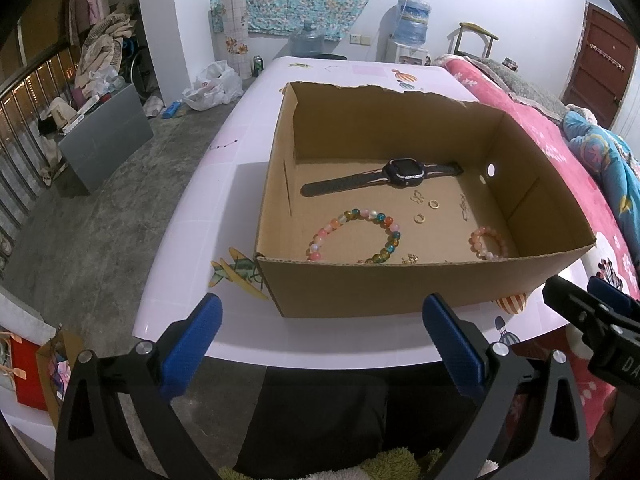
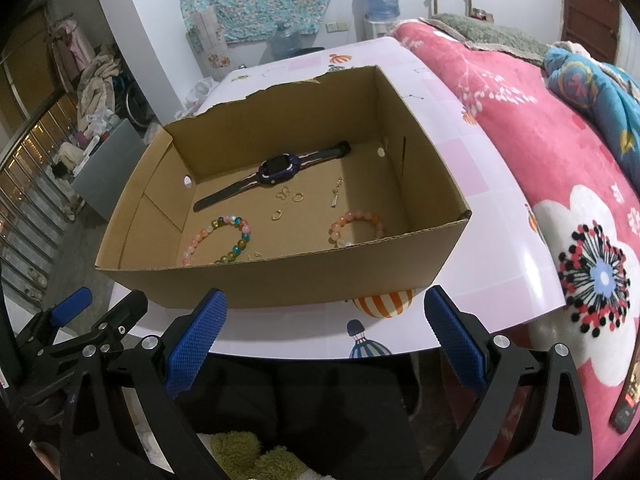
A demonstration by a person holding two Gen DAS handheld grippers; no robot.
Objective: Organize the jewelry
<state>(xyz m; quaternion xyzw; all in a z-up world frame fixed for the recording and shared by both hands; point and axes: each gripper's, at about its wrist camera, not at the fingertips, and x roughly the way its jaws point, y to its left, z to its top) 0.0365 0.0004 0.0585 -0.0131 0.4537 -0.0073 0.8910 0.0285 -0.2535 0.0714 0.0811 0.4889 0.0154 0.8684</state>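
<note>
While both tools hang back over the near edge of the counter [image 1: 192,208], neither holds anything: the left hand-held gripper [image 1: 322,338] has its blue pads spread wide, and the right hand-held gripper [image 2: 326,332] stands open the same way, just beside it. Straight ahead of both lies the cardboard box [image 2: 320,280], whose near wall stands between the jaws and the jewelry, so any reach must, as I judge it, go up and over that rim before dropping in. Inside, nearest the front wall, rests the multicolored bead bracelet [image 1: 354,236] toward the left, with a smaller pink bead bracelet [image 1: 489,243] toward the right; the left tool looks the closer to the first, the right tool to the second. A small gold cluster [image 1: 410,258] sits hard against the front wall between them, half hidden by the rim. Farther in lie two gold rings [image 1: 426,211], a butterfly-shaped clasp [image 1: 416,197] and a slim pendant [image 1: 463,208] running front to back. Beyond these the watch [image 1: 384,178] stretches flat, its long axis crossing the box from left to right, so jaws would close across its strap. Past the box the counter runs on, with a pink flowered blanket [image 2: 560,184] on the bed alongside at right.
</note>
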